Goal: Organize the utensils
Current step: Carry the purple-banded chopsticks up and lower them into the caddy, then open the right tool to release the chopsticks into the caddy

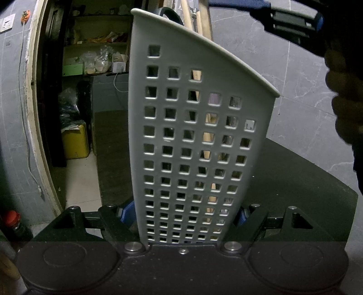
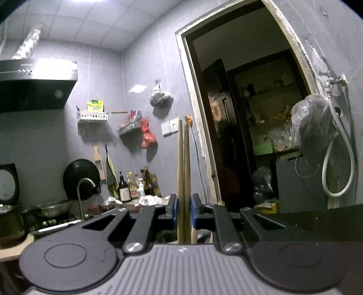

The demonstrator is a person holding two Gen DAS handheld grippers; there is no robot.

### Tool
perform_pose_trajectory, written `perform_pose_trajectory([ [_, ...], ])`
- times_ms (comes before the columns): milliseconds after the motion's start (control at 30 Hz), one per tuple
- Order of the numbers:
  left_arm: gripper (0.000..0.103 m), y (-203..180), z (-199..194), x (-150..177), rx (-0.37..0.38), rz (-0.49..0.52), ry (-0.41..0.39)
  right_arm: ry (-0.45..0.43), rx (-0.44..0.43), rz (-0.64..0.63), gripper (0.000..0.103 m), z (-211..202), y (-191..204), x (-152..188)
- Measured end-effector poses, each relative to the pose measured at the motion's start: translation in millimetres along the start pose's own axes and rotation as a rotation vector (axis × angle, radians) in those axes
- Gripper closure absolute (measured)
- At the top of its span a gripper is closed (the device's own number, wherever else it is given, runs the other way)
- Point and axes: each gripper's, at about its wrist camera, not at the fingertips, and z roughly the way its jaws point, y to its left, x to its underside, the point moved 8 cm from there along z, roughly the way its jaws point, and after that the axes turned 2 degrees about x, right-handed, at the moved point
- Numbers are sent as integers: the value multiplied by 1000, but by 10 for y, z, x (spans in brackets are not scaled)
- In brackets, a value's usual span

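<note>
Open grey wall (image 1: 261, 45) to the right of the perforated grey utensil holder (image 1: 195, 140); doorway (image 1: 74, 90) with cluttered shelves to its left, dark table (image 1: 295, 181) under it

Wooden sticks (image 1: 204, 20) poking above the slanted rim

Left gripper (image 1: 181, 215) clamped on the holder's base, a blue pad on each side, holder upright straight ahead

Right gripper (image 2: 183, 210) closed narrowly on a pair of wooden chopsticks (image 2: 183, 163), held upright between blue pads; seen from the left wrist at top right above the holder, apart from it; stove hood (image 2: 34, 86) and bottles (image 2: 136, 186) behind
</note>
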Motion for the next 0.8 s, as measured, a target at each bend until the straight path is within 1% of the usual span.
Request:
perform_pose_trajectory([
  [400,22,-18,22,-4,-14,1,6,56,72,1,88,-128,-25,379],
  [633,21,-37,26,-4,-20,2,8,67,87,5,88,-156,-21,462],
  [800,21,-37,29,-4,-16,0,8,66,115,4,88,-180,-20,466],
])
